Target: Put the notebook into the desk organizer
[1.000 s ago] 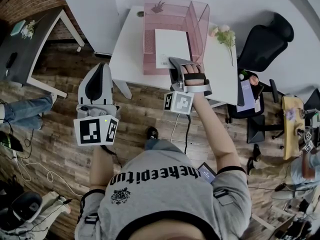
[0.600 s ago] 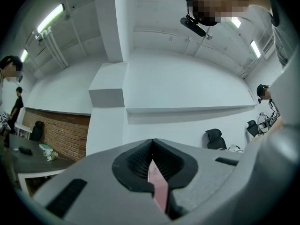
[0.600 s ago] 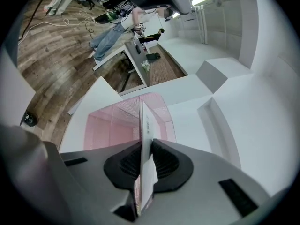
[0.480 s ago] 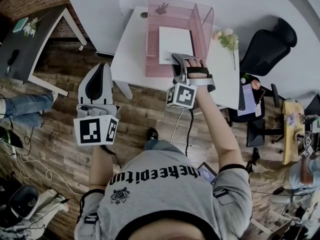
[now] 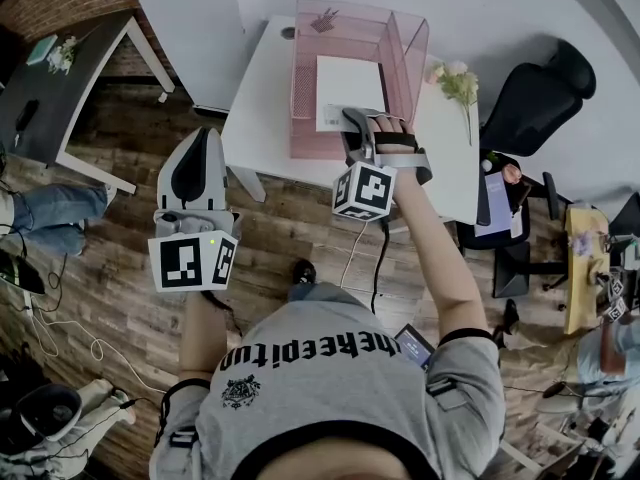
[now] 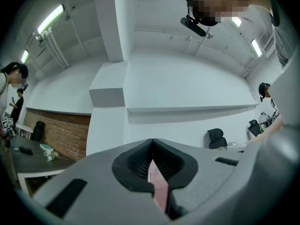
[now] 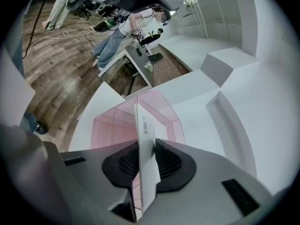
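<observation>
Nearest the lens, a grey printed shirt. Holds the left gripper out over the wood floor, off the tabletop's left edge, jaws pressed together tip to tip with nothing gripped. Reaches the right gripper past the near edge of the white table, marker cube toward the body. Has just been easing those jaws apart: parted narrowly, with the white notebook standing between the pads and a sliver of gap along one side. Finds the notebook inside the pink mesh desk organizer, in its wider compartment, hard by the divider, barcode label at the near corner. Sets the organizer on the tabletop's left half, spanning nearly from near edge to far edge. By the right edge, toward the far corner, a spray of pale flowers. Beyond that edge, a black office chair; at far left, a dark table.
</observation>
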The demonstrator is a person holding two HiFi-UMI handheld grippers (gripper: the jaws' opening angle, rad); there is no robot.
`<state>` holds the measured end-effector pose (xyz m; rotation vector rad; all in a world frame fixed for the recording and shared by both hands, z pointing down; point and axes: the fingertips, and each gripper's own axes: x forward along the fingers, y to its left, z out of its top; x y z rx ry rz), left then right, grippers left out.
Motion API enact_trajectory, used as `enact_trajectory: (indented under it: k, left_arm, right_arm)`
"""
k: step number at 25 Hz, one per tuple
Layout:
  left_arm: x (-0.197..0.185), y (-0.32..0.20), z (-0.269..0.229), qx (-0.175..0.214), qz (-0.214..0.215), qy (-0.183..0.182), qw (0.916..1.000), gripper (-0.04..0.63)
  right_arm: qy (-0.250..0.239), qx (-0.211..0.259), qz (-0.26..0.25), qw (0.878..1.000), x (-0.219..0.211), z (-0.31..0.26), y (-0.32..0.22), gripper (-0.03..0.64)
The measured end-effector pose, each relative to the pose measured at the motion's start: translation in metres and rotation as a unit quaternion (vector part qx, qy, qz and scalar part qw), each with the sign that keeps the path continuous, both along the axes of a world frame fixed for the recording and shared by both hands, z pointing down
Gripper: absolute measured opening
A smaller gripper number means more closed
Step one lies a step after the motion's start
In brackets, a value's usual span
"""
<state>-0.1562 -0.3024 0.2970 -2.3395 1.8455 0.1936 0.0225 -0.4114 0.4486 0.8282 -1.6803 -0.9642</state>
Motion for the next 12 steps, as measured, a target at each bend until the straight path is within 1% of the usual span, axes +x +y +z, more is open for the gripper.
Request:
enact_trajectory:
  k: [5,8,10,12]
  left_arm:
    - [0.004,-0.004,-0.001,0.001,-0.003,0.0,1.0,0.005]
    - [0.008,-0.006,-0.001,0.003,-0.004,-0.001,1.0,0.005]
    - [0.01,-0.008,-0.002,0.005,-0.005,-0.001,1.0,0.005]
    - [0.011,-0.01,-0.002,0.006,-0.005,-0.001,1.0,0.005]
  right_arm:
    - [-0.017,-0.036,-0.009,0.999,0.001,-0.001,0.002,0.091]
    - [-0.031,-0.075,-0.017,0.997,0.001,0.0,0.006,0.12]
    - [-0.035,-0.097,-0.024,0.994,0.0,0.002,0.01,0.126]
    - [-0.032,-0.096,-0.033,0.994,-0.001,0.002,0.012,0.126]
